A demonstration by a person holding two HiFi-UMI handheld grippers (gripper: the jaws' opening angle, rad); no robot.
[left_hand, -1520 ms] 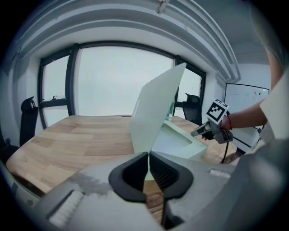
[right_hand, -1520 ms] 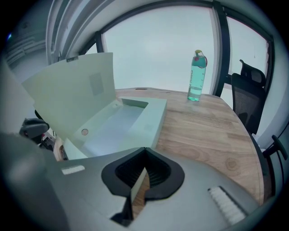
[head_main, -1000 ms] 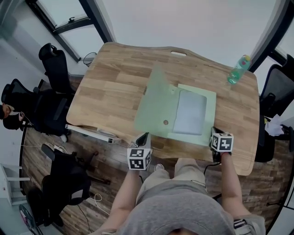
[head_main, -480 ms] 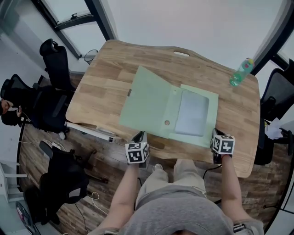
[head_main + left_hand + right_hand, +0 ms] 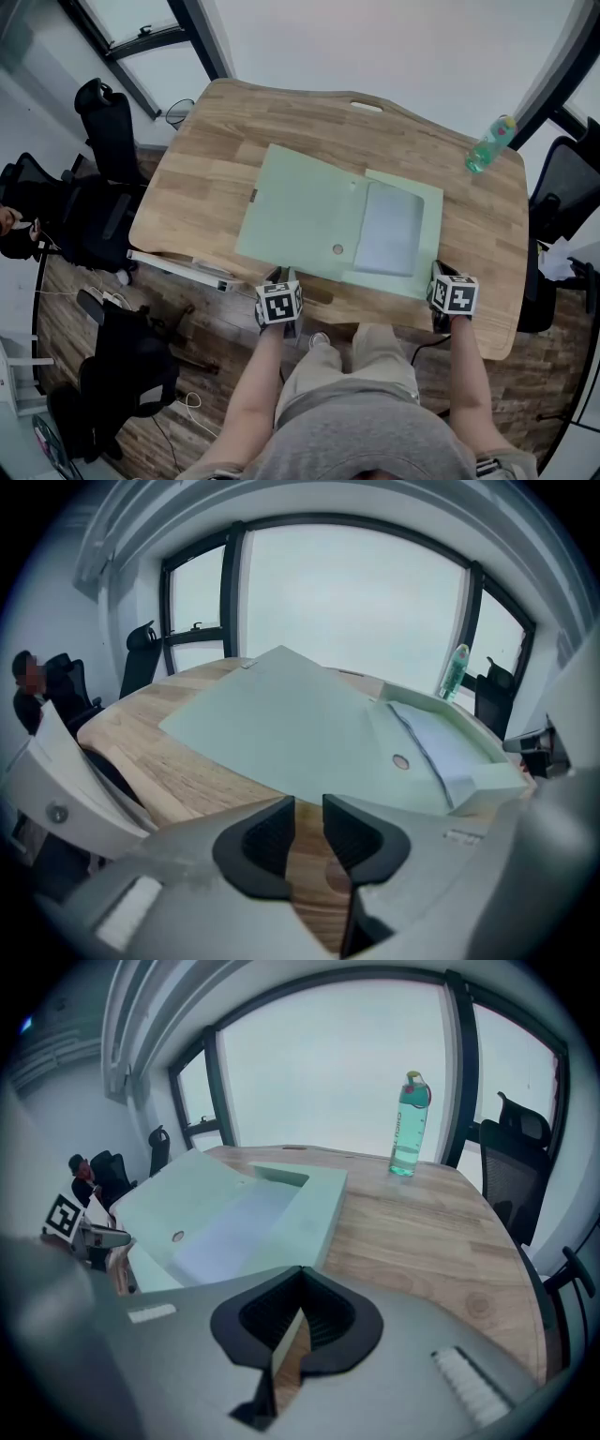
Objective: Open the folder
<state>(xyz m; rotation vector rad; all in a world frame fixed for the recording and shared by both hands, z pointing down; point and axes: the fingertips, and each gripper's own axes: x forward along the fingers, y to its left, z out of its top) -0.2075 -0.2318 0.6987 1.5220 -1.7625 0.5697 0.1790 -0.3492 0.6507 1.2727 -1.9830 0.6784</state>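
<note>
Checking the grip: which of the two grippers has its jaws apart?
The left gripper: its jaws have just been opening and stand apart over bare table. The right gripper is shut on the edge of the folder.

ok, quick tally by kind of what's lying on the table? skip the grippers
green folder, lying open: 1
white paper inside it, one sheet or a stack, cannot tell: 1
water bottle: 1
total: 3
</note>
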